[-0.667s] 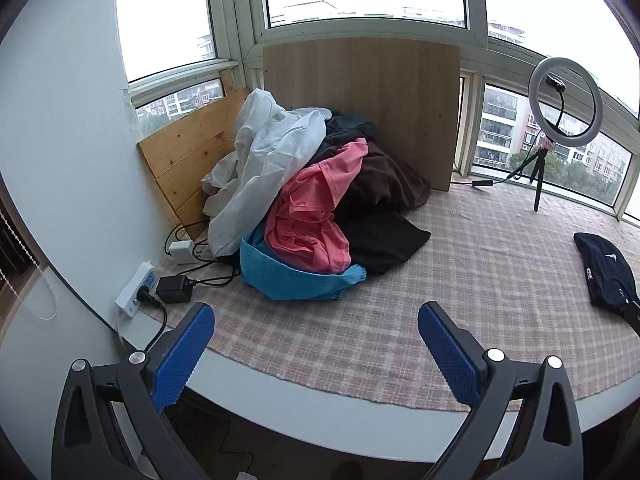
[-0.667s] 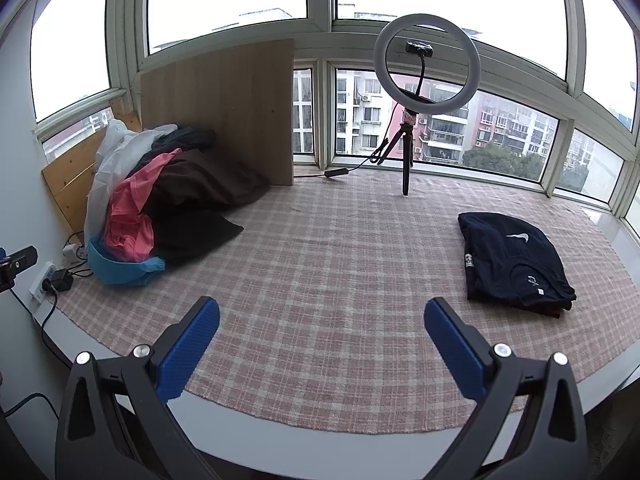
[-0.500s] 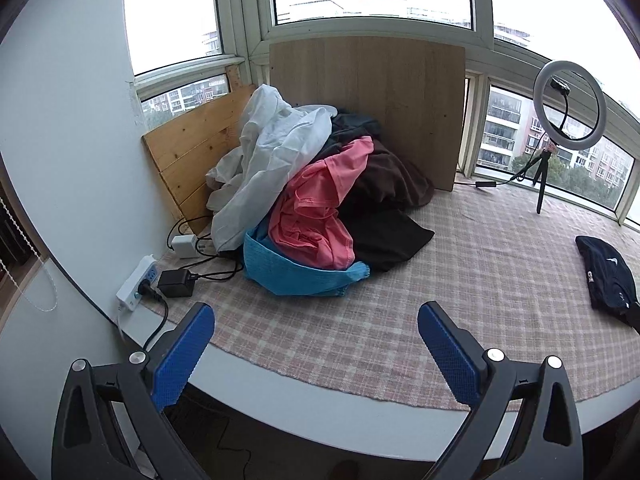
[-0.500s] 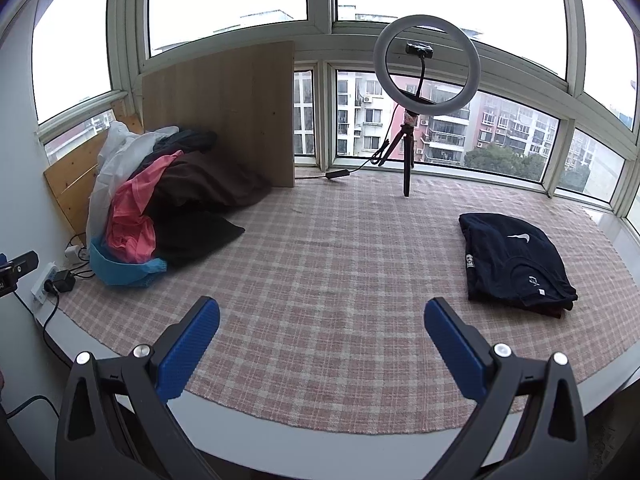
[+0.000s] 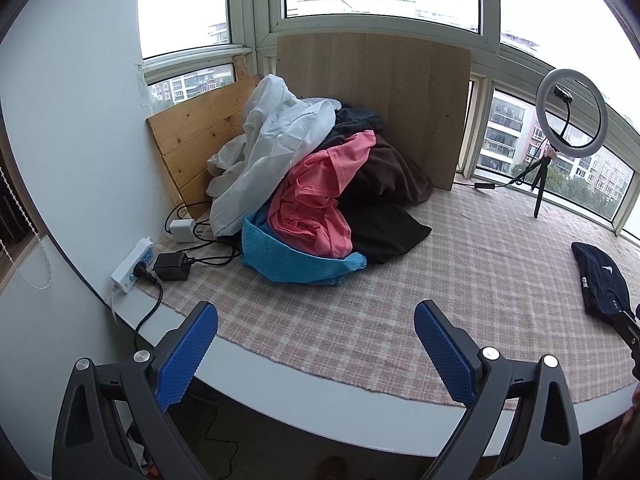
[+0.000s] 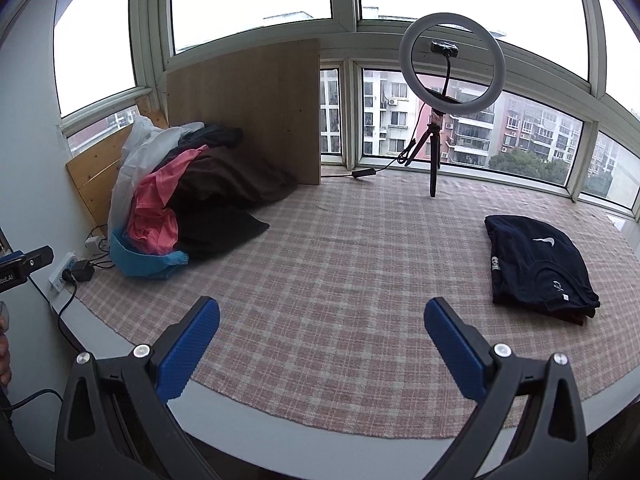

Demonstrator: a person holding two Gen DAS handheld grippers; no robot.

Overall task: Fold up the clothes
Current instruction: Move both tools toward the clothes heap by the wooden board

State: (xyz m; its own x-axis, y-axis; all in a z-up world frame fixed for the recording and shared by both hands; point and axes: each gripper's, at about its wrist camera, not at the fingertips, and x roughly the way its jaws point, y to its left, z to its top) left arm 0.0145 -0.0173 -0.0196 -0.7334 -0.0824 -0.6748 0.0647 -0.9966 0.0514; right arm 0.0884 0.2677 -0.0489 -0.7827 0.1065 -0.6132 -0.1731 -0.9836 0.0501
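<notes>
Unfolded clothes pile (image 5: 320, 184) (image 6: 180, 204): heaped at 10 o'clock on checked surface, against wooden boards. White garment (image 5: 272, 148) draped on top left; pink garment (image 5: 316, 200) crumpled at centre; blue knit (image 5: 292, 260) at base; dark brown and black garments (image 5: 384, 196) on right.

Folded navy shirt (image 6: 536, 264) (image 5: 600, 280): flat at 3 o'clock, well apart from pile.

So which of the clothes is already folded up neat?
The navy shirt, lying flat by itself on the right of the checked mat. The others are all heaped in a crumpled pile at the left.
</notes>
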